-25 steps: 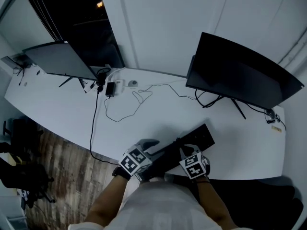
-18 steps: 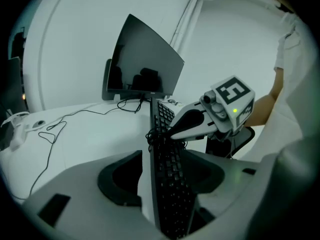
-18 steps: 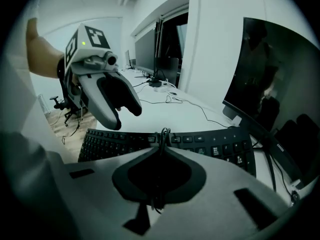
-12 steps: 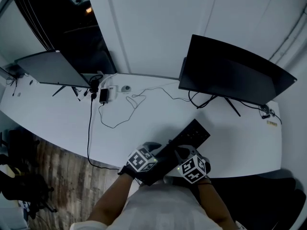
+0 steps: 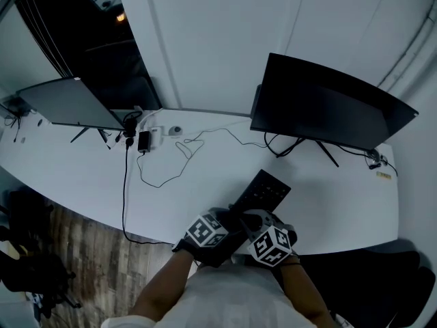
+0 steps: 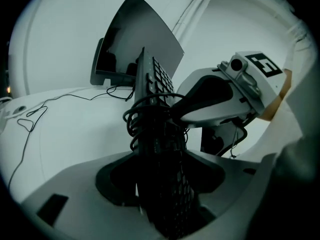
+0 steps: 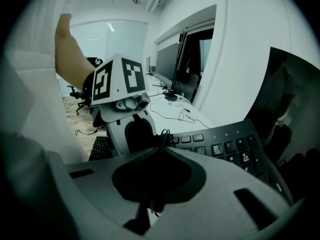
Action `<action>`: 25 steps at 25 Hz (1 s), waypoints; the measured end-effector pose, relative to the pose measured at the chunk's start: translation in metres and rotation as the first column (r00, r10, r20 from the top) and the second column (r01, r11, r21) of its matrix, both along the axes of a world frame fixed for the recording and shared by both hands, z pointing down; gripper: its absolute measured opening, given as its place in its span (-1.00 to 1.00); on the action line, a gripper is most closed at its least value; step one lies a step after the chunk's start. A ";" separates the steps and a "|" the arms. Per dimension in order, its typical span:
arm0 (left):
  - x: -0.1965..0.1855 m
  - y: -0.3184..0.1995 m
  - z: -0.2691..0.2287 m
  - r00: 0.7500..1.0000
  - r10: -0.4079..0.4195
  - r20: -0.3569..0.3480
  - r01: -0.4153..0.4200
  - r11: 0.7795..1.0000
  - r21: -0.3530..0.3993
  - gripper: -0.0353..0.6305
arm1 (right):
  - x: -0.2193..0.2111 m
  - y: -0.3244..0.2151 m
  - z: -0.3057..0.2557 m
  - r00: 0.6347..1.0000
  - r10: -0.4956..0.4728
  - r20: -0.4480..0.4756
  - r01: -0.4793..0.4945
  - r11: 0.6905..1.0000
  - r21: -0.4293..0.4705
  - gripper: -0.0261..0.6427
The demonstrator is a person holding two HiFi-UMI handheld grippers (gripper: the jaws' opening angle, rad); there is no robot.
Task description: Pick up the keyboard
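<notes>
L tongs [image 6: 159, 176] down-tilted, opening round keyboard [image 5: 263, 190], R tongs [image 7: 157, 156] prob. pinching cable [image 7: 162, 137]

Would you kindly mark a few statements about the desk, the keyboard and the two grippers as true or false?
1. The desk carries a left monitor and a right monitor. True.
2. The keyboard lies at the desk's far edge, under the right monitor. False: it is by the near edge, at the grippers.
3. The keyboard runs between the left gripper's jaws. True; those jaws are opening.
4. The right gripper's jaws stand wide apart with nothing in them. False: they are together on a thin cable.
</notes>
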State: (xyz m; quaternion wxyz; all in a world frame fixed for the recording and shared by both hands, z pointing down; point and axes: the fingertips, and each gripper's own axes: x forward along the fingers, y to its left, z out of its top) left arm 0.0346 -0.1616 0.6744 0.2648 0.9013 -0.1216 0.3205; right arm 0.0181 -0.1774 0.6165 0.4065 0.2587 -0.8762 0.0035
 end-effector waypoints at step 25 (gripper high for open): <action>0.008 -0.007 -0.035 0.993 -0.008 -0.121 -0.006 0.993 -0.117 -0.61 | 0.001 -0.008 -0.036 0.995 -0.102 0.002 0.102 0.992 0.081 -0.87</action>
